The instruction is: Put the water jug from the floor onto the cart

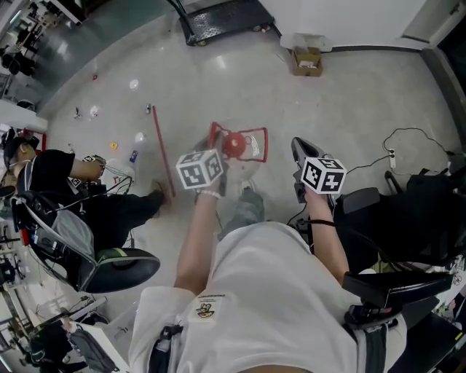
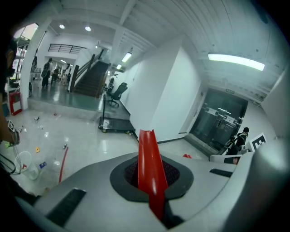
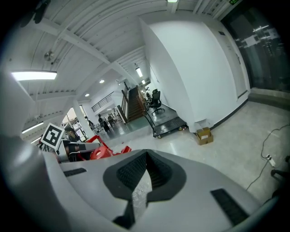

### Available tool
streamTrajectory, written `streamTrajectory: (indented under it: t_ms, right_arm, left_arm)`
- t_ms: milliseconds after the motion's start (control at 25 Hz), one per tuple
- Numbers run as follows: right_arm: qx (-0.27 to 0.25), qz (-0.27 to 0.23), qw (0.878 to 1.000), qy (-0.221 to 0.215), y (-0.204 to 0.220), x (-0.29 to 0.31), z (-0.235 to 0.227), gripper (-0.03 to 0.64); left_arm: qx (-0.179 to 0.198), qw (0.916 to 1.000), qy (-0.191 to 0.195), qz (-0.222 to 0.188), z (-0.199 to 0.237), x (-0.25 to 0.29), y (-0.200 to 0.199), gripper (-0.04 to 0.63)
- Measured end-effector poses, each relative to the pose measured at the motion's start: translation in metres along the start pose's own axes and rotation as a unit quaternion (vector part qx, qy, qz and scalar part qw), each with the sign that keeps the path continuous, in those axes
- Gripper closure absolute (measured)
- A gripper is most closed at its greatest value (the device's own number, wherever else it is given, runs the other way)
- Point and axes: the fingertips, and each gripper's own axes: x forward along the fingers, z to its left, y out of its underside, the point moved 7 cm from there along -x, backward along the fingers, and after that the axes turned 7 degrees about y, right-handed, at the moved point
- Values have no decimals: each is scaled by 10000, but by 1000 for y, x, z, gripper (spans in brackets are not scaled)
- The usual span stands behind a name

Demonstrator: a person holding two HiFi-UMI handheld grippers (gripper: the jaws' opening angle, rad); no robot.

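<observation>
Shiny grey floor (image 1: 364, 95) from overhead — the water jug (image 1: 234, 146) is held up off it, well apart from the black cart (image 1: 226, 18). Left gripper (image 2: 152, 174) view: jaws pinched on its red handle (image 2: 147, 145). Right gripper (image 3: 146, 170) view — clamped on clear plastic (image 3: 138, 195).

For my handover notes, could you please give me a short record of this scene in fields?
Left gripper: shut on the red handle
Right gripper: shut on clear plastic, apparently the jug's
Water jug: red cap, between the two grippers
Cart: black, far across the floor, jug not yet on it
Cardboard box: beside the cart, to its right
</observation>
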Motion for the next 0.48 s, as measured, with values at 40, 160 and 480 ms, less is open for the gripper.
streamTrajectory:
  t_ms: [40, 160, 480]
  right_arm:
    - [4, 8, 10000, 9, -9, 12, 2, 601]
    - [15, -11, 10000, 9, -39, 48, 0, 601]
    - [10, -55, 9998, 194, -86, 122, -26, 601]
  left_arm:
    - [16, 10000, 1, 32, 7, 8, -10, 594]
    - [79, 9999, 11, 121, 22, 37, -34, 594]
    - [133, 9997, 88, 205, 61, 115, -77, 594]
